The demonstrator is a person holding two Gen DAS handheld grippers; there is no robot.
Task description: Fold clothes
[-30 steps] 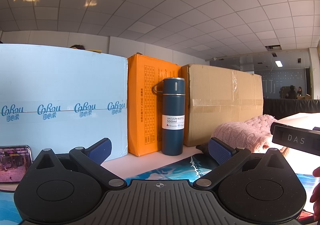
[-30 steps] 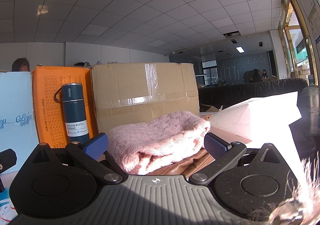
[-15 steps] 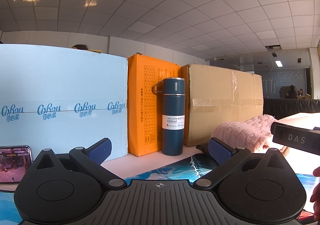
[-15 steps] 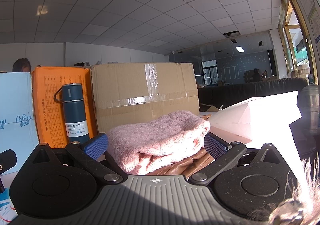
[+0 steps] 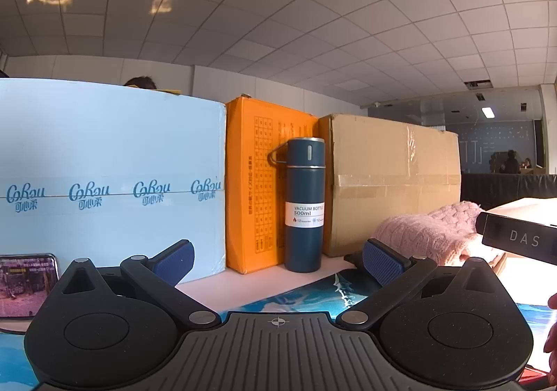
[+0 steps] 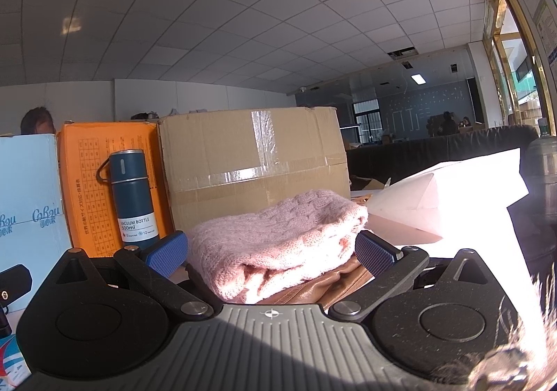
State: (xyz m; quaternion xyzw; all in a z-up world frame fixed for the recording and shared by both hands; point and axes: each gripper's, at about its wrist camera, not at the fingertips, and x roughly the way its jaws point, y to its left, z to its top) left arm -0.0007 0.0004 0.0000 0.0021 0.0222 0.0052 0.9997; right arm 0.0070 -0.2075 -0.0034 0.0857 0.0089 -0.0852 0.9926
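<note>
A folded pink knit sweater (image 6: pixel 278 241) lies on top of a brown garment (image 6: pixel 313 290), straight in front of my right gripper (image 6: pixel 271 252). The right gripper is open, its blue pads on either side of the pile without touching it. The pink sweater also shows at the right of the left wrist view (image 5: pixel 428 231). My left gripper (image 5: pixel 278 260) is open and empty, low over a blue patterned mat (image 5: pixel 313 290), level and aimed at the boxes. The right gripper's body (image 5: pixel 518 238) juts in at the right.
A light blue box (image 5: pixel 111 182), an orange box (image 5: pixel 257 189) and a taped cardboard box (image 5: pixel 393 182) line the back. A dark blue vacuum bottle (image 5: pixel 304 203) stands before them. A phone (image 5: pixel 28 283) leans at left. A white paper bag (image 6: pixel 452 196) lies right of the clothes.
</note>
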